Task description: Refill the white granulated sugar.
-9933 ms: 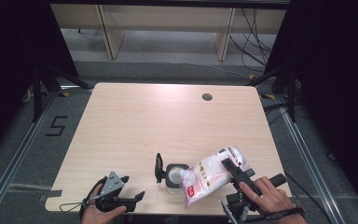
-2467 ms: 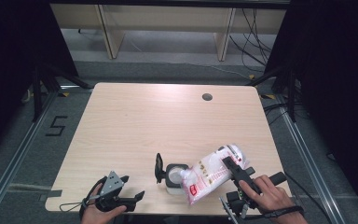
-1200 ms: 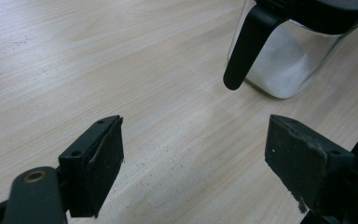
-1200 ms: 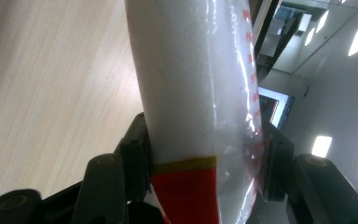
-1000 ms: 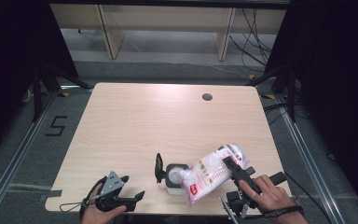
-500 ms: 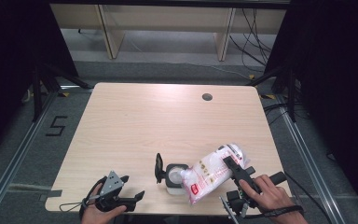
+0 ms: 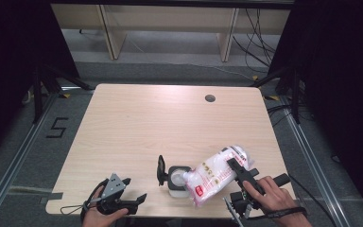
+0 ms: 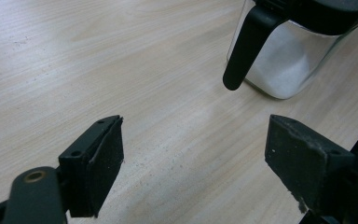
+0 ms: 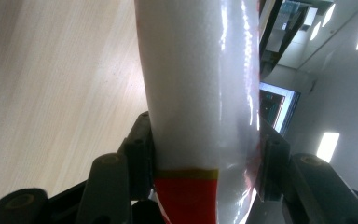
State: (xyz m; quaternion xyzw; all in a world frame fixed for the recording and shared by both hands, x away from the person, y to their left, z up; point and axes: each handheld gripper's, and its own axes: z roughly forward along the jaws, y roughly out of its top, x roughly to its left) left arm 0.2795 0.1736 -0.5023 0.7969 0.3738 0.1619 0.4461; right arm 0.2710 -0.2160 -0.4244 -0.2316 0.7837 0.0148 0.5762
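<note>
A clear bag of white powder with a red printed end [image 7: 216, 172] is tilted, its lower end over the mouth of a small glass jar [image 7: 177, 179]. The jar's black lid [image 7: 160, 169] stands flipped up on its left side. My right gripper [image 7: 236, 169] is shut on the bag's middle; in the right gripper view its jaws press both sides of the bag [image 9: 200, 88]. My left gripper [image 7: 135, 189] rests open near the table's front left edge, nothing between its jaws [image 8: 193, 163]. Ahead of it stand the jar [image 8: 284, 70] and its black lid flap [image 8: 243, 49].
The light wooden table [image 7: 146, 123] has a round cable hole [image 7: 210, 98] near its far edge. Dark floor and metal frame rails surround the table on all sides.
</note>
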